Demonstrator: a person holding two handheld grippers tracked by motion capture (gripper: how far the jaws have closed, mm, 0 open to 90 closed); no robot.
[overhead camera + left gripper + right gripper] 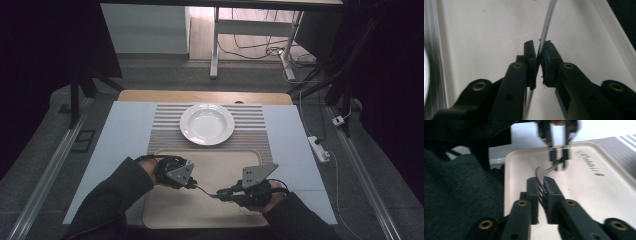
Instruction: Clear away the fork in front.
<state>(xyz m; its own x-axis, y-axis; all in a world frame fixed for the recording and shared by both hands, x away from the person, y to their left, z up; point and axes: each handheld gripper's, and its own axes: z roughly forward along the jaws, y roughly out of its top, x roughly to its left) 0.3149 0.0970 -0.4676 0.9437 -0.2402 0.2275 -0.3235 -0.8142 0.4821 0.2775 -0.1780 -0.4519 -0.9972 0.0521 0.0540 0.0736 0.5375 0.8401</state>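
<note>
Above the shallow beige plastic tray, a slim silver metal fork is held off the surface between the two tools. The left gripper is clenched on the fork's thin handle, while the right gripper is clamped over the tines at the other end. Beyond the tray, a round white ceramic plate rests on a grey striped placemat

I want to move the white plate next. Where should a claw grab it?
Grab the plate by its wide flat rim on the near edge, coming from the tray side. The rim looks thin enough to pinch, and that edge lies closest to both claws.
</note>
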